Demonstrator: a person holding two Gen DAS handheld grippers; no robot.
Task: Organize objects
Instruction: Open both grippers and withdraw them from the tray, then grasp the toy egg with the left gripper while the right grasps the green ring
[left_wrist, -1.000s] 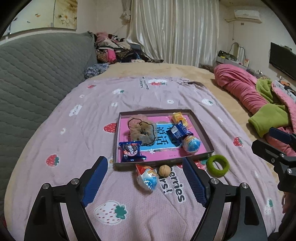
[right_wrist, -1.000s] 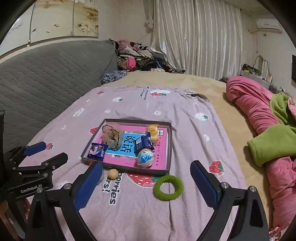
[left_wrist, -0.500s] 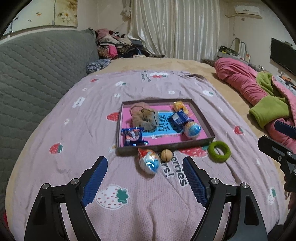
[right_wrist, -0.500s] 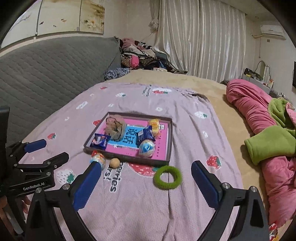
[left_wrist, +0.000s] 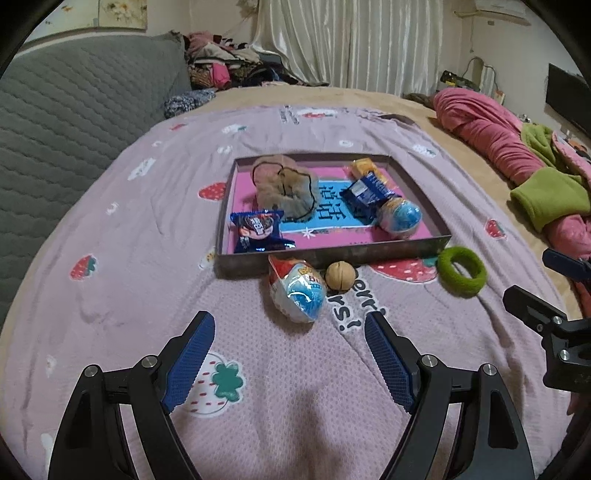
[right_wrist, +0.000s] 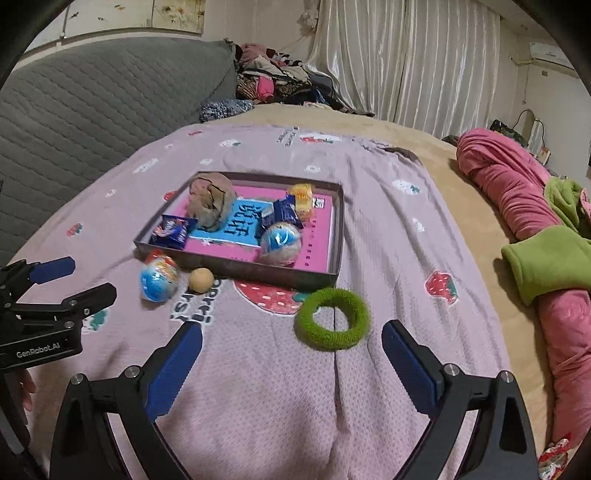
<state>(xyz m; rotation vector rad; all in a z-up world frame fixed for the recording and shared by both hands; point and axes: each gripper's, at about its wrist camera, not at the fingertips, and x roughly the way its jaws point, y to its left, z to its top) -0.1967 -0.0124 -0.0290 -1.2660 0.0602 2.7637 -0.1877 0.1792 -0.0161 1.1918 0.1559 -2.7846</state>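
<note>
Jaws on both grippers are standing wide apart, grasping nothing. Left gripper is hovering over the pink strawberry-print blanket on the bed, with its blue pads pointing toward a foil-wrapped egg toy that is lying just outside the near wall of the tray. A walnut is sitting just beside that egg toy, close against the same tray wall; whether it is touching the wall cannot be told. Right gripper is hanging over the blanket near the green hair ring, which is lying flat outside the tray, off its near right corner and between the spread jaws in the right wrist view.

Inside the tray, a brown scrunchie is resting at the far left, a blue snack packet is lying at the near left, a second blue packet is sitting right of centre, a yellow packet is lying at the far right, and another egg toy is sitting at the near right.

Rolled pink bedding and a green garment are lying well apart from the tray on the right side of the bed. A grey quilted headboard is standing along the left.
</note>
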